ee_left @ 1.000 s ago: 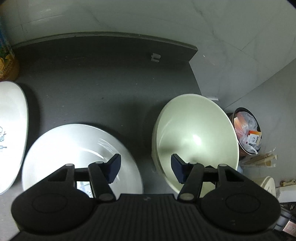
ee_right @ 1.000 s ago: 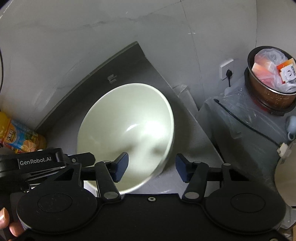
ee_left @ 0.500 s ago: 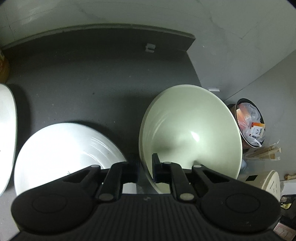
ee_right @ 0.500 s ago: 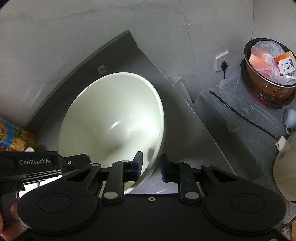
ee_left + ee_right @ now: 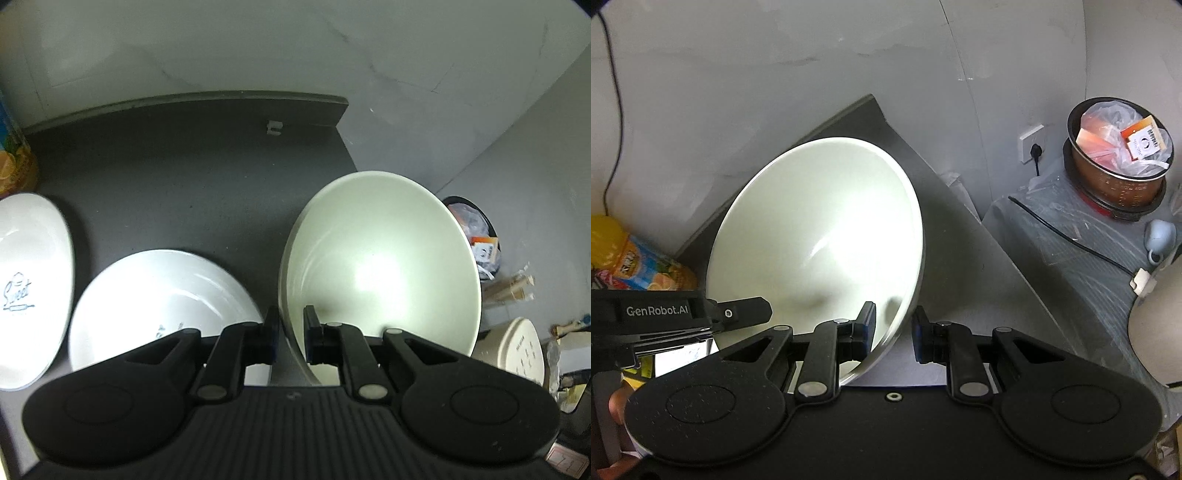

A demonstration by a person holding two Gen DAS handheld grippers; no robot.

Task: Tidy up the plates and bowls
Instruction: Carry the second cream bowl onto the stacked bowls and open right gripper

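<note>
Both grippers now pinch the green bowl, and it has come up off the counter

Your left gripper (image 5: 288, 332) and right gripper (image 5: 893, 330), open a second ago, are clamped on opposite rims of the green bowl (image 5: 384, 266); it hangs tilted above the dark counter (image 5: 184, 177), ready to nest, I'd judge, in the white bowl (image 5: 159, 295) beside it

Dim room; glare on pale green bowl (image 5: 380, 273); fisheye edges bent, left rim perhaps blurred.
</note>
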